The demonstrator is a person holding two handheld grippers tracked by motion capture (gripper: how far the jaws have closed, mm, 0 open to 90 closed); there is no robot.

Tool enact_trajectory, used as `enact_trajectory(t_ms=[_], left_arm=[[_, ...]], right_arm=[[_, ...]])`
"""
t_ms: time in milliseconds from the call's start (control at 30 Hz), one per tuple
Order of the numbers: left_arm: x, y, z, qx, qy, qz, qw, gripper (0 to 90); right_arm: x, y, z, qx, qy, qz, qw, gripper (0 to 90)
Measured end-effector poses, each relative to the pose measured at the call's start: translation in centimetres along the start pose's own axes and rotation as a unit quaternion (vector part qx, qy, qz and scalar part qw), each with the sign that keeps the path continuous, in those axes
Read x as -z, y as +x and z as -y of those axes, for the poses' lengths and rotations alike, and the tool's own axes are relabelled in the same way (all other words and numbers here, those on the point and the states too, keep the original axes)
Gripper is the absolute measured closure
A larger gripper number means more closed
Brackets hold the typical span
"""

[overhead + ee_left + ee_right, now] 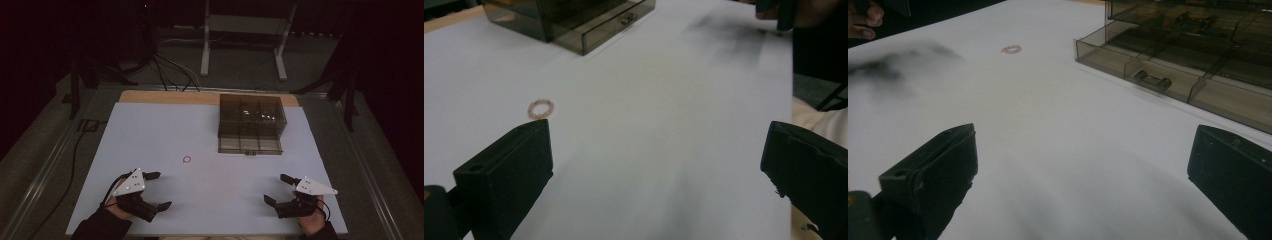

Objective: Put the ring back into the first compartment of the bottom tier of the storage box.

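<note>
Left gripper (pixel 156 190) held low at the table's near edge, well left of and nearer than the smoked box; jaws spread wide, nothing between them, grey three-cornered plate on top. Confirmed in the left gripper view: both black jaws far apart over bare white table (pixel 664 125).

Small ring (pixel 187 159) lying flat on the white table, left of the smoked box and slightly nearer than its open drawer, well apart from both grippers. Thin, pinkish, a closed loop with a faint yellowish spot on its near rim (pixel 541 108); finer detail too small to tell. Seen in the right gripper view as a pale pink oval (pixel 1011 49), apart from the box.

Smoked box (pixel 252 119) toward the far side of the table, right of centre: translucent dark plastic with divided compartments; drawer (pixel 1168 80) pulled out toward the near side, small handle on its front. Contents of the upper compartments unclear.

Right gripper (pixel 277 189) at the near edge, nearer than the smoked box and slightly right of it; jaws likewise spread wide and empty, held above the table.
</note>
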State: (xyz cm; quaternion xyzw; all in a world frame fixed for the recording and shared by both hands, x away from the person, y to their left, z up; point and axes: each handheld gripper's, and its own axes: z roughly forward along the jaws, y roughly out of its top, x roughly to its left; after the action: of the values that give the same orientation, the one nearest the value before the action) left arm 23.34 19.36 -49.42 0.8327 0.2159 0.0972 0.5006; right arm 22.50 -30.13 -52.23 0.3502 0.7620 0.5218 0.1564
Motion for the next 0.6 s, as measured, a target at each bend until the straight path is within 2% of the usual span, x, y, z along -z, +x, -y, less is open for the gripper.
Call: enact_trajectory(t_ms=[67, 233, 367, 600], left_arm=[[0.0, 0.0, -0.3, -0.005, -0.001, 0.002, 1.0, 1.4], [0.0, 0.0, -1.3, -0.013, -0.004, -0.008, 0.9999, 1.4], [0.1, 0.2, -2.5, -0.01, -0.017, -0.014, 0.9997, 1.4], [-0.2, 0.5, -3.2, -0.004, -0.02, -0.022, 0.9996, 1.5]], right_arm=[[0.0, 0.0, 0.0, 0.0, 0.0, 0.0, 1.0, 0.0], [0.0, 0.0, 0.0, 0.002, 0.003, 0.003, 1.0, 0.0], [0.0, 0.1, 0.0, 0.002, 0.001, 0.001, 1.0, 0.0], [0.0, 0.1, 0.0, 0.002, -0.001, 0.002, 1.0, 0.0]])
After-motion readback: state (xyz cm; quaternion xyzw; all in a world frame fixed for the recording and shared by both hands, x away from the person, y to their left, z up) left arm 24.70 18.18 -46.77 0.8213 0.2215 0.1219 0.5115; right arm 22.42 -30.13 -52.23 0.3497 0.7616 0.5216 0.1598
